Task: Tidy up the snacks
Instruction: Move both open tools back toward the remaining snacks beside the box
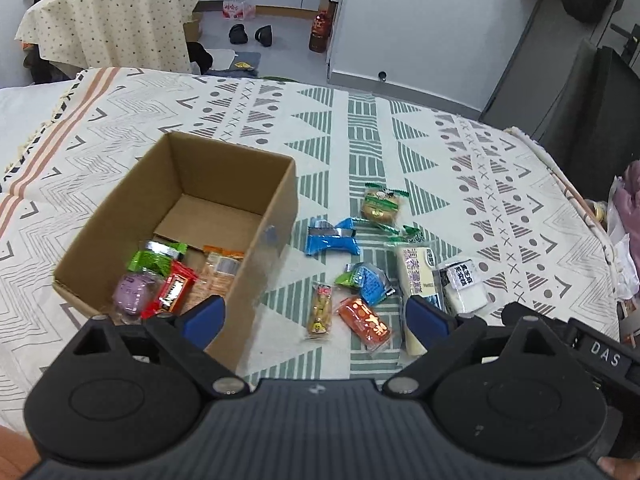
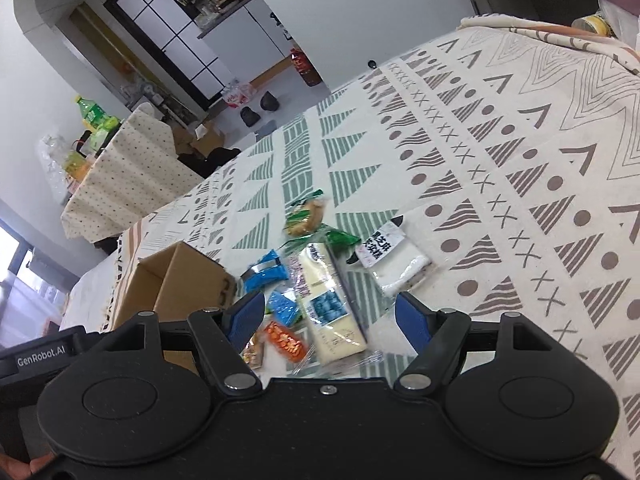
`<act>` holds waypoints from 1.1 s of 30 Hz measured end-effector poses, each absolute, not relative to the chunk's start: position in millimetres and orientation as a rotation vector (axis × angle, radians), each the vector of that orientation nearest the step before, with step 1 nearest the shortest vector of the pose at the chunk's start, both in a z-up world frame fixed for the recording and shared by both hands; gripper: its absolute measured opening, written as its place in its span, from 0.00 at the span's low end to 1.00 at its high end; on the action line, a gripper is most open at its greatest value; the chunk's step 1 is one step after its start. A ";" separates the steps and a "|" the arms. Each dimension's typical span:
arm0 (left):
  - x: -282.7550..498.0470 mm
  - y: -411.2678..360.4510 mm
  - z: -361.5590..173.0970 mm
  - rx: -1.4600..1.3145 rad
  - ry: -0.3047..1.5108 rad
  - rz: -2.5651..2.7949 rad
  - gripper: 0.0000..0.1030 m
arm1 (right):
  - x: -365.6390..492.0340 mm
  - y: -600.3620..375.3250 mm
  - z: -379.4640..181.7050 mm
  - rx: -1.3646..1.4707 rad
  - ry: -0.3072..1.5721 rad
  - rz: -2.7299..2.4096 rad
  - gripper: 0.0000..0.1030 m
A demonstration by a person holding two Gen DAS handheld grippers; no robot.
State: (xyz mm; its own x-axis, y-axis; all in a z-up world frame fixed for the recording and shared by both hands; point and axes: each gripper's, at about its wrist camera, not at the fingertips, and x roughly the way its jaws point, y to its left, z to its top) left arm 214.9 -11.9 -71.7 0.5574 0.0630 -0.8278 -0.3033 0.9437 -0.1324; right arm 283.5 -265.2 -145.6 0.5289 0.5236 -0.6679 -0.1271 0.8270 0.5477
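Note:
An open cardboard box (image 1: 276, 200) (image 2: 188, 276) sits on the patterned cloth, holding a green packet (image 1: 158, 254), a purple one (image 1: 134, 292), a red one (image 1: 172, 294) and an orange one (image 1: 220, 268). To its right lie loose snacks: a blue packet (image 1: 332, 236) (image 2: 266, 272), a round cake in green wrap (image 1: 380, 204) (image 2: 306, 216), a long cream packet (image 1: 416, 276) (image 2: 332, 308), a white rice-cake packet (image 1: 466, 286) (image 2: 394, 264), an orange packet (image 1: 364, 322) (image 2: 286, 340) and a slim yellow stick (image 1: 320, 310). My left gripper (image 1: 316, 316) hovers open above them. My right gripper (image 2: 330, 318) is open over the cream packet.
The patterned tablecloth (image 1: 500, 168) (image 2: 520, 160) stretches bare to the right and far side. Another clothed table (image 1: 116, 20) (image 2: 120, 172) with bottles stands beyond, with shoes (image 1: 252, 34) on the floor. Pink fabric (image 1: 630, 188) lies at the table's right edge.

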 end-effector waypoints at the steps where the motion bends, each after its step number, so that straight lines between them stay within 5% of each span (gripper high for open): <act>1: 217.1 -13.7 -74.1 -0.274 0.962 0.217 0.93 | 285.6 -265.3 -147.5 0.472 0.943 0.407 0.70; 11: 238.8 -27.9 -108.8 -0.251 1.014 0.220 0.90 | 303.7 -259.3 -163.1 0.415 0.964 0.414 0.70; 22: 260.5 -29.8 -145.2 -0.238 1.075 0.264 0.64 | 325.0 -260.3 -182.9 0.388 1.005 0.406 0.70; 33: 275.9 -29.5 -177.4 -0.258 1.117 0.291 0.58 | 339.1 -257.5 -205.4 0.373 1.044 0.396 0.70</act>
